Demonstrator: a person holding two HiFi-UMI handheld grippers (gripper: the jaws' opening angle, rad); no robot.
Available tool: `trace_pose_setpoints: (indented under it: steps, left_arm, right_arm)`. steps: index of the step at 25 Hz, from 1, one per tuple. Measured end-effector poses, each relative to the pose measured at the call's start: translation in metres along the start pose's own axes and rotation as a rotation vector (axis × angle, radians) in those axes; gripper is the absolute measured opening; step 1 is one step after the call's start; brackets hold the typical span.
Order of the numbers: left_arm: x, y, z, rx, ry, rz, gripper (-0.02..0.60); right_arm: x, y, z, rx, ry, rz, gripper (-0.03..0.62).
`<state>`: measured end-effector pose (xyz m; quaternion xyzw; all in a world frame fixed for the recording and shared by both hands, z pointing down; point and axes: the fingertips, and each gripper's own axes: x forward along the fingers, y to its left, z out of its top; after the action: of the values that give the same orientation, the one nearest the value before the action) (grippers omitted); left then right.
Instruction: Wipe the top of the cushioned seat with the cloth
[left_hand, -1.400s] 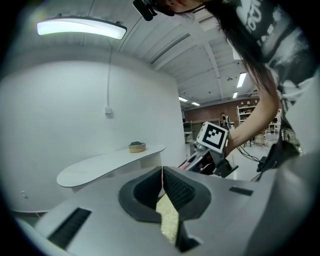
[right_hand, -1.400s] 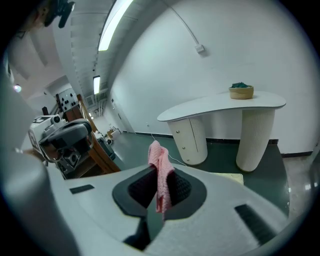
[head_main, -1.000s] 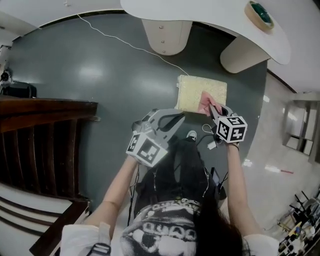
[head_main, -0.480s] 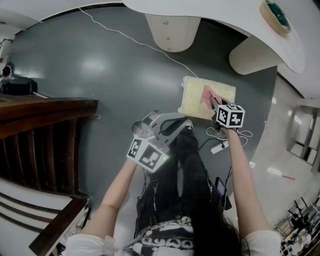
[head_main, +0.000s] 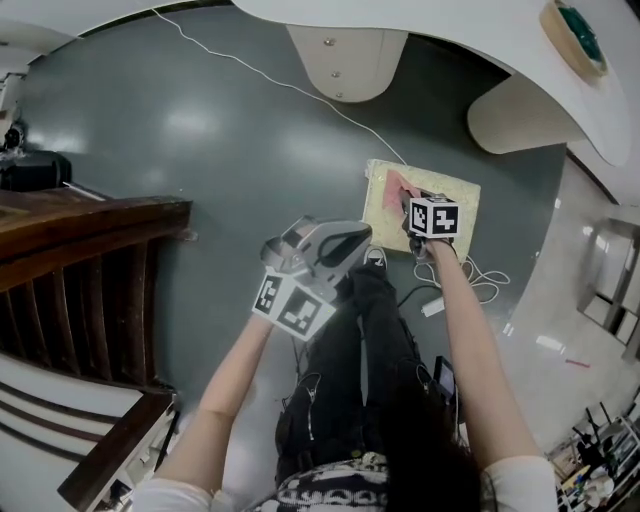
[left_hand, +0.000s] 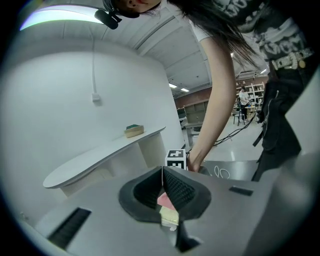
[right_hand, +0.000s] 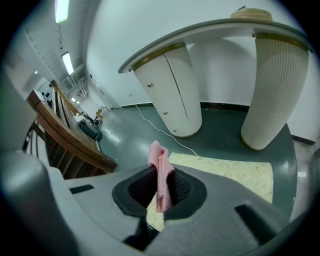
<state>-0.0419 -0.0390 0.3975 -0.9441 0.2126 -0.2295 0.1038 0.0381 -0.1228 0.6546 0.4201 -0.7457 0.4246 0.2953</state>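
Note:
The cushioned seat (head_main: 452, 203) is a pale yellow square pad lying on the dark green floor. My right gripper (head_main: 408, 200) hovers over its left part, shut on a pink cloth (head_main: 394, 182) that rests on the pad. In the right gripper view the cloth (right_hand: 161, 176) stands pinched between the jaws of the right gripper (right_hand: 161, 192), with the seat (right_hand: 235, 171) spreading out just beyond. My left gripper (head_main: 360, 238) is held off the pad to its lower left, shut and empty. In the left gripper view, the left gripper (left_hand: 163, 172) shows its jaws meeting.
A white curved table (head_main: 440, 30) stands beyond the seat on two ribbed round legs (head_main: 345, 55) (head_main: 520, 115), with a roll of tape (head_main: 575, 25) on top. A white cable (head_main: 270, 80) crosses the floor. A dark wooden stair rail (head_main: 90, 260) is at left. Coiled cords (head_main: 470, 285) lie by the person's legs.
My right gripper has dragged the pink cloth leftward across the seat, from its right part to near its left edge. The left gripper has hardly moved.

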Motion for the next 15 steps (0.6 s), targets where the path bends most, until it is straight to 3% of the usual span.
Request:
trace_pose_setpoints:
  steps: [11,15]
  left_arm:
    - [0.042,0.005,-0.036,-0.016,-0.001,-0.027,0.008]
    - [0.056,0.006,-0.038,-0.014,-0.009,-0.036,0.006]
  right_arm:
    - [0.07,-0.019,-0.01,0.003,0.078,0.02,0.012]
    - [0.085,-0.039,-0.024,0.009,0.111,-0.023,0.012]
